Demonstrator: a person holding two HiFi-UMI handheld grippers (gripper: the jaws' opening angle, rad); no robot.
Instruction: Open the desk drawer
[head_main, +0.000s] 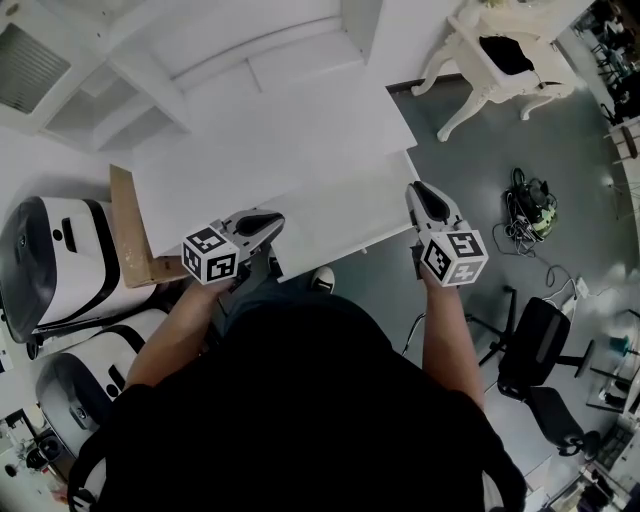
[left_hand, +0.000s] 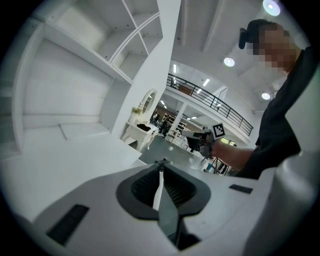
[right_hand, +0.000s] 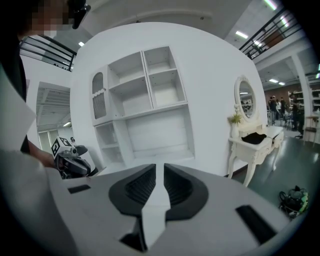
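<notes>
The white desk (head_main: 270, 130) with its shelf hutch (right_hand: 145, 110) stands in front of me. On its right half a white slab (head_main: 340, 215) juts forward below the front edge and looks like the pulled-out drawer; I cannot tell what is inside. My left gripper (head_main: 262, 222) hovers at the desk's front left, its tips (left_hand: 160, 164) meeting with nothing between them. My right gripper (head_main: 420, 190) hangs in the air by the slab's right corner. Its jaws (right_hand: 163, 166) stand a narrow slit apart and hold nothing. Neither gripper touches the desk.
A wooden board (head_main: 130, 230) leans at the desk's left end beside white rounded machines (head_main: 60, 260). On the grey floor to the right are a white vanity table (head_main: 500, 60), a bundle of cables (head_main: 530, 205) and a black office chair (head_main: 535, 345).
</notes>
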